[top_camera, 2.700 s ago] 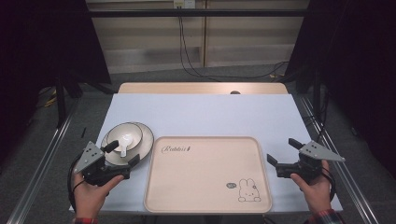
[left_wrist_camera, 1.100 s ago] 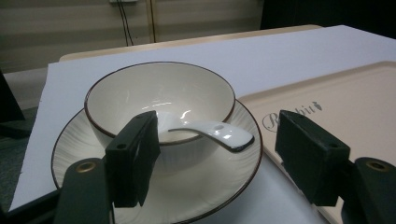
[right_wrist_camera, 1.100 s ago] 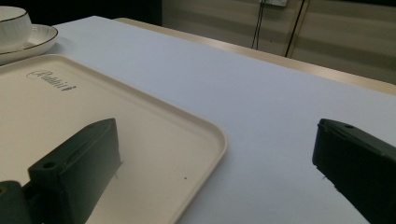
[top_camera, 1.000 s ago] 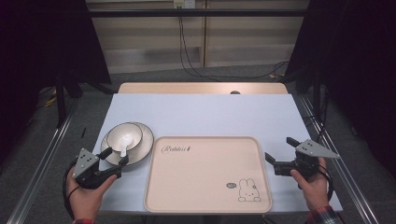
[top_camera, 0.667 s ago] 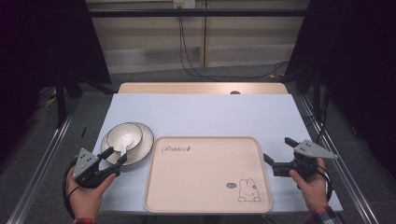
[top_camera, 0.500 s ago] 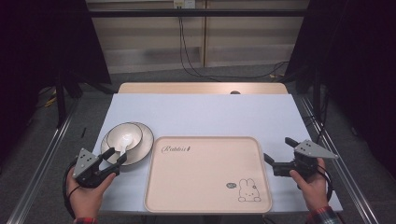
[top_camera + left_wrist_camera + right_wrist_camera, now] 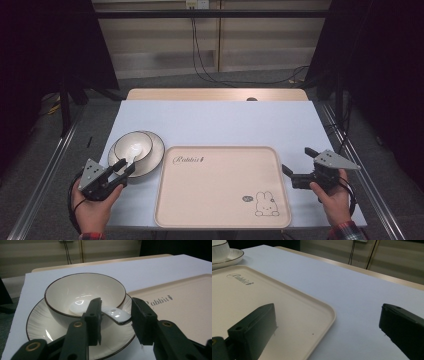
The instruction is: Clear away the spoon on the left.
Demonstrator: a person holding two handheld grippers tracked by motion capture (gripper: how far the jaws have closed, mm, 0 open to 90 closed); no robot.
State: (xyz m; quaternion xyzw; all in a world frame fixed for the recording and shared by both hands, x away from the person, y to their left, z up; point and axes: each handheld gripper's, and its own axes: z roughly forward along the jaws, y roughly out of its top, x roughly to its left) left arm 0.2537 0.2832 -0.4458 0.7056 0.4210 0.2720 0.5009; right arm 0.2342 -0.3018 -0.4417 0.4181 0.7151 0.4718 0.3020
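Comparing this moment with the frames from a few seconds back, you have drawn your left gripper [image 7: 122, 167] off the bowl [image 7: 133, 147] and back toward the near left corner of the table [image 7: 215, 117], and it now sits low at the near rim of the plate [image 7: 155, 159]. In the left gripper view its jaws stand apart with the white spoon handle [image 7: 117, 315] lying between them, not yet pinched; the spoon's bowl end rests inside the bowl, which stands on the plate just left of the tray [image 7: 222, 186]. That lines you up for a grasp on the handle, so the pick looks about to begin rather than under way. Your right gripper [image 7: 298, 167] has eased slightly toward you and waits beside the tray's right edge, jaws wide and holding nothing, one jaw over the tray's corner in the right gripper view. The tray itself lies bare.
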